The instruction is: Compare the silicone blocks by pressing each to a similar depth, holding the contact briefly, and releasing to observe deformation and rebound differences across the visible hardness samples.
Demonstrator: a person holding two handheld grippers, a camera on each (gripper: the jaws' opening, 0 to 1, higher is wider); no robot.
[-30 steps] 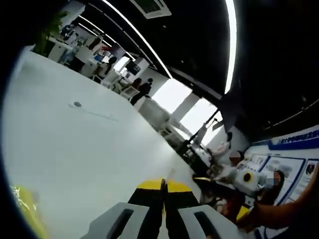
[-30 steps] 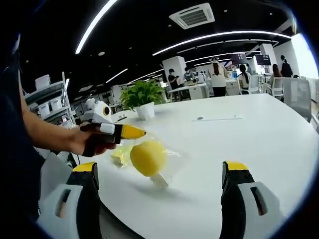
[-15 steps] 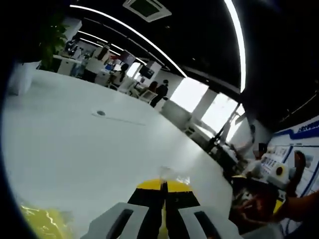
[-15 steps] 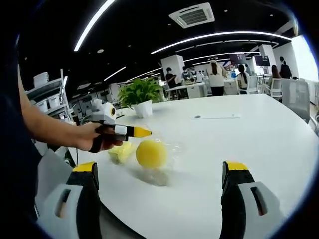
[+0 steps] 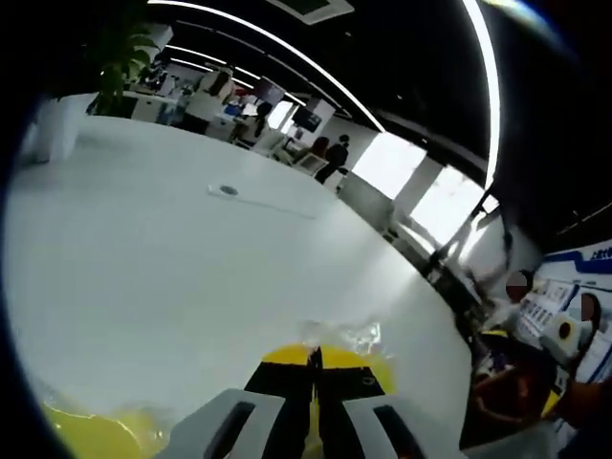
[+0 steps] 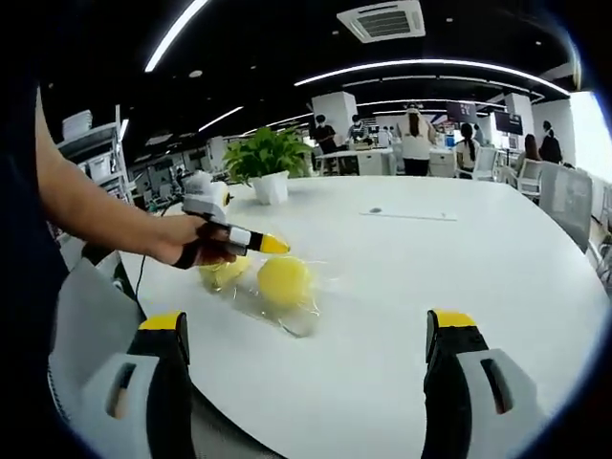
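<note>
Now we see a yellow silicone ball (image 6: 284, 281) in a clear wrapper on the white table (image 6: 459, 277), ahead of our right gripper (image 6: 311, 373), whose jaws stand spread wide. Our left gripper (image 6: 260, 244) (yellow-tipped, jaws pressed together) sits just above the ball; a second yellow piece (image 6: 222, 273) lies beside it.

Grey, slotted jaws tipped in yellow and black mark the right hand-held gripper (image 6: 306, 382); the person's forearm is bare.

Both views low over white table (image 6: 459, 277)
</note>
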